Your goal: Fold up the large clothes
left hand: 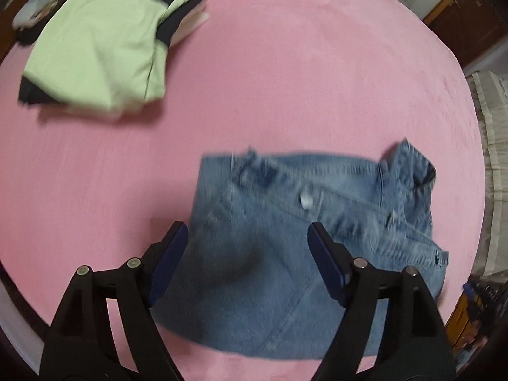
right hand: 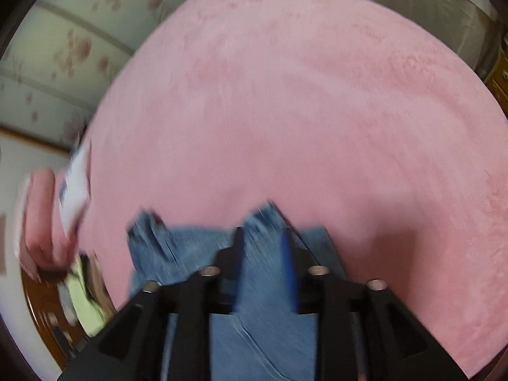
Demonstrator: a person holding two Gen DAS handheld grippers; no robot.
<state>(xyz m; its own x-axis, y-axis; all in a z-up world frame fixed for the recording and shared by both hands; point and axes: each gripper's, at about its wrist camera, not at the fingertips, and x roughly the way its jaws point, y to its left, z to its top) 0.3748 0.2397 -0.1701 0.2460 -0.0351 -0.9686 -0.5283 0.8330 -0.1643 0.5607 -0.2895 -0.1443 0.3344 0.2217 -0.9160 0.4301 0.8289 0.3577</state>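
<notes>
Both wrist views are smeared by motion, so I read fine detail with caution. In the right wrist view the right gripper [right hand: 262,235] blocks the middle of the jeans [right hand: 257,327]; a raised fold of denim sits between its narrowly parted fingers, but I cannot tell whether the pads press on it. In the left wrist view my left gripper [left hand: 246,233] stands with its jaws wide apart above the near left part of the jeans, with nothing clamped between them. The lower edge of the jeans is cut off behind the gripper bodies in both views. A small pale spot on the denim is too blurred to identify.

The surface is a pink plush bedspread [left hand: 285,79] covering a bed. The jeans lie folded on it, flat, with the waistband and belt loops on the far side and one corner turned up at the far right. Far left of the jeans sits a stack of folded clothes [left hand: 104,41], topped by a pale green garment with dark trim. Beyond the bedspread, to the right of the jeans, I see wooden furniture [left hand: 457,9] and a pale ruffled fabric [left hand: 489,133]. Floral-patterned panels [right hand: 63,47] show in the right wrist view.

Count: one pair of jeans, one stack of folded clothes, two grippers. The number of garments in the stack cannot be made out.
</notes>
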